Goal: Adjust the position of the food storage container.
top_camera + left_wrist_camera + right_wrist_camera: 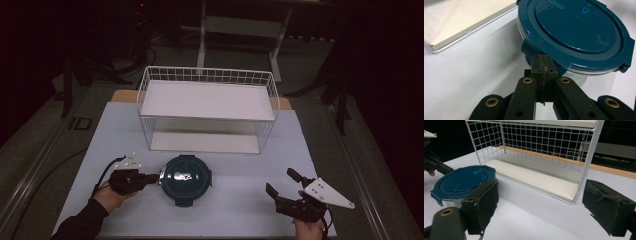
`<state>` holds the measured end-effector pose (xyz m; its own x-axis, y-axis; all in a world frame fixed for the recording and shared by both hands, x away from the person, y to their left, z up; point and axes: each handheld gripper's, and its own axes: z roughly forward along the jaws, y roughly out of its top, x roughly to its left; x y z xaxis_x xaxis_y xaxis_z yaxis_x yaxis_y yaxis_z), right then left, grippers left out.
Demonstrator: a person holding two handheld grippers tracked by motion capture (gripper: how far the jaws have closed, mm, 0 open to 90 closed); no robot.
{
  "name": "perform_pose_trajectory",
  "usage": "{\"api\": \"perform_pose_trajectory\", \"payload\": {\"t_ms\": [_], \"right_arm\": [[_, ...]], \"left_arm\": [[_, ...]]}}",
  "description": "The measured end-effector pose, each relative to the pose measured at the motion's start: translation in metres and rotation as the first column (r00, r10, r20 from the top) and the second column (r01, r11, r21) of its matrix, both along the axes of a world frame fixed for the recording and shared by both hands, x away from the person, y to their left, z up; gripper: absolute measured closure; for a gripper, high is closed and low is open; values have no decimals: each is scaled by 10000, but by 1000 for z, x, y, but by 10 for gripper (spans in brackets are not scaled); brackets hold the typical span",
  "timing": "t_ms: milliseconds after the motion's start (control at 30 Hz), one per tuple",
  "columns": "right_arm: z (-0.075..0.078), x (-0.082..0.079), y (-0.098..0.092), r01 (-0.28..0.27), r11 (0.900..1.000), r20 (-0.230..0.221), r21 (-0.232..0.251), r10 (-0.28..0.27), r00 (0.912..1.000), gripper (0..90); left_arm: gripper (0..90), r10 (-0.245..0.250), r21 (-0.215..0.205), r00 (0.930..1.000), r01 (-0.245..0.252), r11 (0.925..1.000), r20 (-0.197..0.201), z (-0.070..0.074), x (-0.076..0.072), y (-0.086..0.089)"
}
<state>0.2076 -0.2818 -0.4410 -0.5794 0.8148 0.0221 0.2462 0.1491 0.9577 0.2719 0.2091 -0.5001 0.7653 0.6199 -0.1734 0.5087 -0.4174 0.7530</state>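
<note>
High view: left gripper (150, 178) at left edge of teal lidded container (186, 180), which sits on table (240, 200) in front of wire rack (207, 107). Jaws together, tips at lid tab; grip on tab hard to confirm. Right gripper (282, 185) jaws apart, empty. Next, prob. lift w/ both; contents hidden

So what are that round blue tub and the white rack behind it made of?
The round dark-teal lidded tub looks like moulded plastic: a smooth, slightly glossy lid with clip tabs over a paler, see-through-looking base. The white two-tier wire rack seems to be coated metal wire, a thin grid, with matt white shelf boards.
</note>
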Motion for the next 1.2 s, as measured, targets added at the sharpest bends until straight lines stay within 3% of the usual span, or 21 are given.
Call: {"api": "perform_pose_trajectory", "payload": {"t_ms": [600,1200], "right_arm": [[-1,1,2,-76,10000,-84,-10,76,9999,135],[-3,2,3,-172,9998,-183,-56,171,9997,135]], "left_arm": [[900,-947,33,9955,947,9955,-31,1,14,-51],[900,-1381,-115,9904,1381,9904,-17,0,20,-77]]}}
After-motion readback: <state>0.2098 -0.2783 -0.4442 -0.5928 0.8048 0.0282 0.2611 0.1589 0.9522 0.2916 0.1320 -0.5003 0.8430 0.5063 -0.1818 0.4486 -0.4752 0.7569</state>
